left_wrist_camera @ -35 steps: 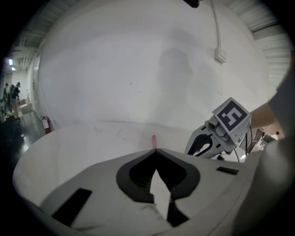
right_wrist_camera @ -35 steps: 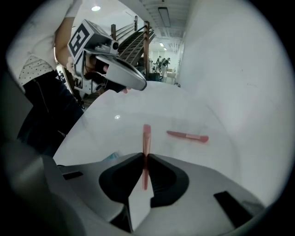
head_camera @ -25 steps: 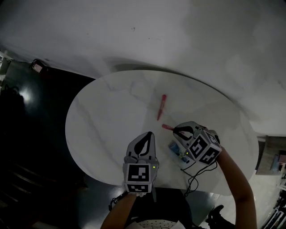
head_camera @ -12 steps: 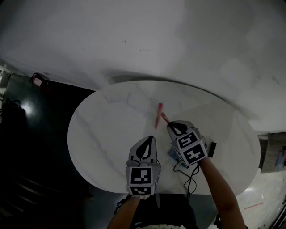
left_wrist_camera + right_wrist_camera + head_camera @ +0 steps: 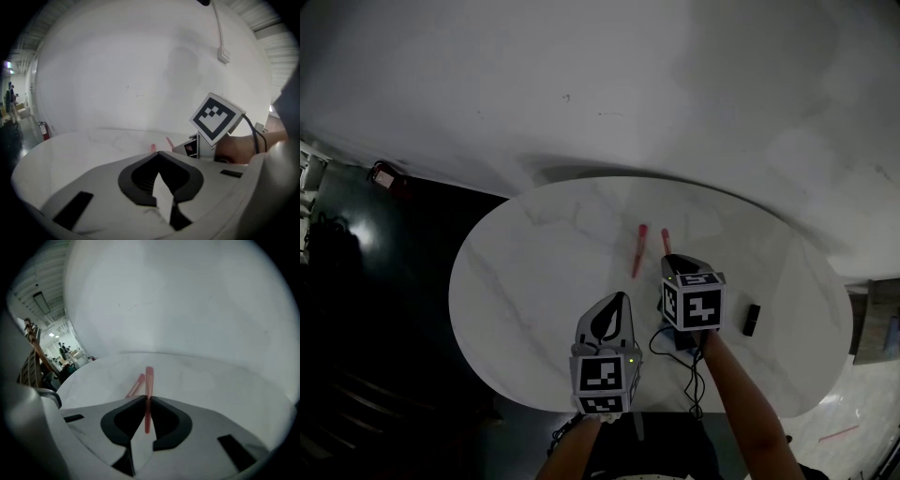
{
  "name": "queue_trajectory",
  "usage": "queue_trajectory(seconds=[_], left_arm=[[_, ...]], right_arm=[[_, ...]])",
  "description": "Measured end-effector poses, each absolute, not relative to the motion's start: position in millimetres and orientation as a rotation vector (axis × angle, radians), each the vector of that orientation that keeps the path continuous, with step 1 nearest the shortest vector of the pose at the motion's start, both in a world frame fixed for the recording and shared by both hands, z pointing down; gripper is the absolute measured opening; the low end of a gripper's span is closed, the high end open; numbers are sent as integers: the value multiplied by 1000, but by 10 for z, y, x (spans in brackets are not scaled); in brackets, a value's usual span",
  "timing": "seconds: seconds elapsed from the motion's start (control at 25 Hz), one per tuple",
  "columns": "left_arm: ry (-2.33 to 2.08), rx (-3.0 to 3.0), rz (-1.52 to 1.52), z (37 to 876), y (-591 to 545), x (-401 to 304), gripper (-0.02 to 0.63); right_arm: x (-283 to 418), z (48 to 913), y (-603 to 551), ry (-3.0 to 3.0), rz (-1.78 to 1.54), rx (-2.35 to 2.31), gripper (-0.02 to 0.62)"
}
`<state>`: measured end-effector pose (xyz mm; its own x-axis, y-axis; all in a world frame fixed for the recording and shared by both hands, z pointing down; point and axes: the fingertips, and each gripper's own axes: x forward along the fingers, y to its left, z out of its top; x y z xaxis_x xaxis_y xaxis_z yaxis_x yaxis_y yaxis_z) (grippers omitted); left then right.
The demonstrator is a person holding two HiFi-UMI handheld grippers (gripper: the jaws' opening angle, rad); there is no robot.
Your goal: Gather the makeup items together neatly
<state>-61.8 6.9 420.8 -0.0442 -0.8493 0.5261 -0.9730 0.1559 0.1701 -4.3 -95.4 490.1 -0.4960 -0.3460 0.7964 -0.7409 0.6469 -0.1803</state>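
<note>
While our right tool [image 5: 146, 398] pinches one pink stick [image 5: 149, 376], long axis pointing away, we list the second stick [image 5: 637, 251] lying on the surface [image 5: 534, 272] just left; left tool [image 5: 158, 154] pressed together, empty.

The right gripper [image 5: 668, 259] has carried its pink stick [image 5: 666, 239] beside the other stick [image 5: 637, 251]

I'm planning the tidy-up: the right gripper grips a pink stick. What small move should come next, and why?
Probably lower the right gripper and lay its pink stick down parallel to the second pink stick, then open. Its jaws are shut on the stick, held just above the table, and the second one lies close beside it, so a short drop would pair them neatly.
</note>
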Motion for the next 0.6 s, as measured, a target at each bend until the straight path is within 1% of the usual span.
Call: queue_trajectory(seconds=[0.6], left_arm=[[-1920,1714,320,4274,51,-691,41]], right_arm=[[-7,5078,-1008,-1906,799,1149,66]])
